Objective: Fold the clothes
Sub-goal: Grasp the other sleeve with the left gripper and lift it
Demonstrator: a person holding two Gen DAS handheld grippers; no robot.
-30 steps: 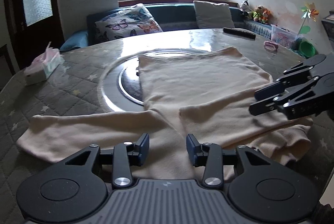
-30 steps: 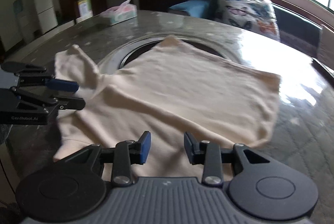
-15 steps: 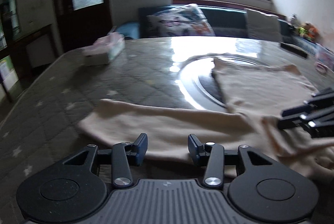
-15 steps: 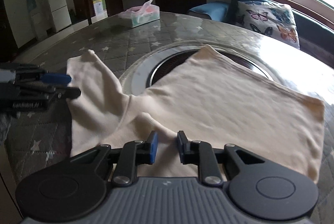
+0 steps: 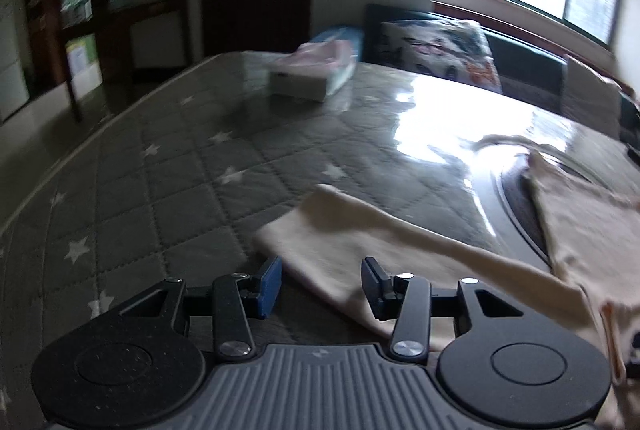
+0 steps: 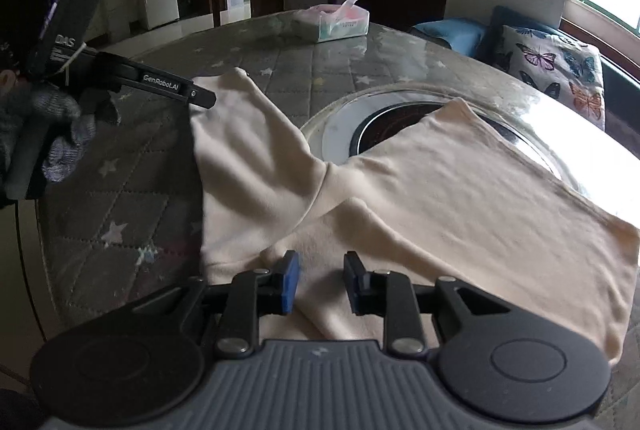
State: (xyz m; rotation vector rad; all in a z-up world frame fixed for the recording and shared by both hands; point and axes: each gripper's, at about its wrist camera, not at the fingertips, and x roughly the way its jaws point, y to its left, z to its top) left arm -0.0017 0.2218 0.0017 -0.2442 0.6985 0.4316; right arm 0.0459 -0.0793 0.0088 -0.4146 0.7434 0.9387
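1. Cream garment [image 6: 460, 197] lies spread on the round quilted worktop [image 6: 152, 189], filling the centre and right of the right wrist view; its far corner overlaps the round glass inset [image 6: 360, 117] at the worktop's middle.
2. One sleeve [image 6: 248, 157] stretches away toward the upper left of that frame, flat on the star-patterned cover; a second fold of cloth runs down to the bottom centre.
3. Right tool [image 6: 320, 280] sits at the bottom centre, its blue-padded jaws moderately apart with a ridge of cloth lying between them; whether the pads touch it I cannot tell.
4. Left tool [image 5: 319, 282] shows in the blurred left wrist view with jaws wide apart, low over the sleeve's cuff end [image 5: 320, 230], gripping nothing.
5. From the right wrist view the left tool [image 6: 200, 97] appears at the left edge, held by a gloved hand [image 6: 52, 125], its tip just beside the sleeve end.
6. Tissue box [image 6: 340, 21] stands at the worktop's far edge, upper centre; a butterfly-print cushion [image 6: 556, 77] lies at the right.
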